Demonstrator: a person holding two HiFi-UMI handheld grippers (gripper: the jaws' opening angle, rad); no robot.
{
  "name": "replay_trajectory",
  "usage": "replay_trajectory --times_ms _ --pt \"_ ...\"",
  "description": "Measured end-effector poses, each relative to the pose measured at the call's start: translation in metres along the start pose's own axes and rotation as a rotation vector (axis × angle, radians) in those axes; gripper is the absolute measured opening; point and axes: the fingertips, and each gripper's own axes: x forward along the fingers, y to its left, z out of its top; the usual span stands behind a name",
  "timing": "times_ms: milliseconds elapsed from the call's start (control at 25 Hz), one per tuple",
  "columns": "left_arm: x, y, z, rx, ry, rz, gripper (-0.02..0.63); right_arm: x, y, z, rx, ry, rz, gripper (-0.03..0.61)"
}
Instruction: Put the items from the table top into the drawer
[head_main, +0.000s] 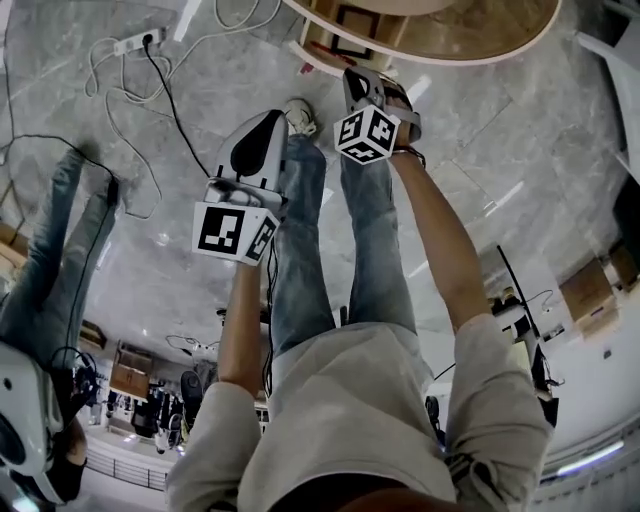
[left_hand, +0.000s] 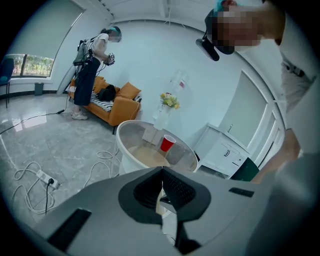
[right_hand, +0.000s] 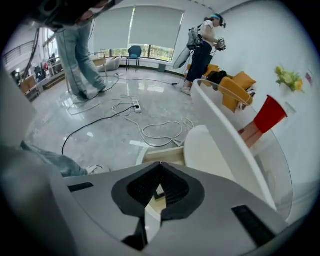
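1. At the far left of the head view, a bystander in jeans (head_main: 50, 250) is standing on the grey marble floor (head_main: 150, 280), and a white power strip (head_main: 138, 42) is lying beyond with loose cables.
2. The left hand-held gripper (left_hand: 162, 169) is hanging in the air short of the desk (left_hand: 126, 157). Its jaws are pressing tip to tip and gripping nothing.
3. The right hand-held gripper (right_hand: 161, 164) is hovering close to the desk's curved rim. Its jaws are also meeting at the tips, with nothing caught between them.
4. The drawer (right_hand: 160, 154), a pale wooden compartment under the round top, is standing open on the side facing the right hand-held gripper. Most of its inside is hiding behind the jaws.
5. The red cup (left_hand: 167, 144) is sitting upright on the glass desk top, toward the far side, just beside two pale blocks (left_hand: 150, 135). Yellow flowers (left_hand: 170, 100) are showing behind them.
6. Farther right in the left gripper view, a white cabinet (left_hand: 225, 150) is standing against the wall.
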Motion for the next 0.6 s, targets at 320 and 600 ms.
replay_trajectory --times_ms 320,600 --pt "0.009 -0.021 0.033 0.048 0.003 -0.053 0.015 -0.07 -0.02 0.043 0.261 -0.12 -0.062 0.025" --pt "0.025 -0.036 0.053 0.078 -0.005 -0.086 0.015 -0.125 -0.049 0.059 0.489 -0.215 -0.13 0.025"
